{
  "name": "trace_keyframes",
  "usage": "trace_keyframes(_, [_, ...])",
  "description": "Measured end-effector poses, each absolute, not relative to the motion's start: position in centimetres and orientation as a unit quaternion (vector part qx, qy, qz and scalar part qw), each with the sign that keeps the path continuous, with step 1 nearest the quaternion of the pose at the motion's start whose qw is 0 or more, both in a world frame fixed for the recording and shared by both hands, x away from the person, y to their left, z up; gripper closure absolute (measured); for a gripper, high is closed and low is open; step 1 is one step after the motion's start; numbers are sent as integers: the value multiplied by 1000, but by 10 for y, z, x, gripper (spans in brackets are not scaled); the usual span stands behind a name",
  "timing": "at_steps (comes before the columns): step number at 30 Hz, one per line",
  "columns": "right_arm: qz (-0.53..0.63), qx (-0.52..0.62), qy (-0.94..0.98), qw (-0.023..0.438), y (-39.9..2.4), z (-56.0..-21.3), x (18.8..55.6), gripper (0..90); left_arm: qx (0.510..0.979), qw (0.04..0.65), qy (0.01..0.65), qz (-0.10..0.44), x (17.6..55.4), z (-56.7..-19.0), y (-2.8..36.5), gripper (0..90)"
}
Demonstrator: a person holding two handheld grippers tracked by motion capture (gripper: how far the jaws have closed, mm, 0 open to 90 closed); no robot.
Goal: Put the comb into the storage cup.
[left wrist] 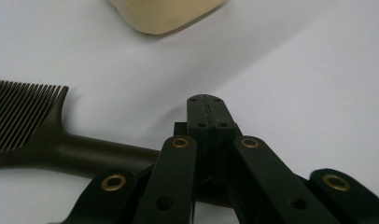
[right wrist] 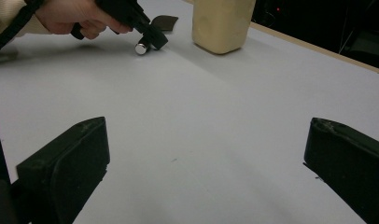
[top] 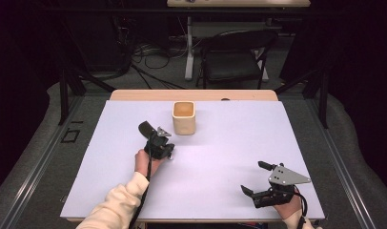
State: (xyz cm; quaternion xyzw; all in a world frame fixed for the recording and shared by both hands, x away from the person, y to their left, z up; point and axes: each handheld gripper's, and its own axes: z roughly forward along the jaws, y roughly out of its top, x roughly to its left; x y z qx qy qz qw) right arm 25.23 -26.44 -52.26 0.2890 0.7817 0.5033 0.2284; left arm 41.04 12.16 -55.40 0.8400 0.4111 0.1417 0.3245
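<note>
**Comb lies under the closed left gripper, near the cup**

The comb (left wrist: 47, 140) is dark, with fine teeth and a thick handle. In the left gripper view it lies flat on the white tabletop (top: 220, 157), its handle running beneath the left gripper (left wrist: 207, 105) and its teeth pointing off to that view's left side. The jaws of this gripper are pressed together with no gap between them; their closed tip stands above and past the handle, and the pictures do not make clear whether the handle is pinched lower down or only lies beneath them. In the high view the comb's toothed end (top: 146, 128) shows just beyond the left gripper (top: 160, 138), up and to its left.

A cream-coloured cup (top: 184, 118) with rounded corners stands upright on the tabletop, near the left gripper and a little farther from the person. Its lower edge appears at the top of the left gripper view.

The right gripper (top: 259, 179) rests at the near right part of the tabletop, well apart from the comb and the cup. Its jaws stand wide apart with only bare white surface between them, as the right gripper view shows.

A dark folding chair (top: 237, 57) stands on the floor beyond the table.
</note>
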Motion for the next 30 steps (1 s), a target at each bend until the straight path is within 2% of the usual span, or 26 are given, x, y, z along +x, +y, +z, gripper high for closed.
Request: trace_keyframes(30, [505,289,781,228,-264,-523,253,0,837,310,425,152,401,-552,140,900])
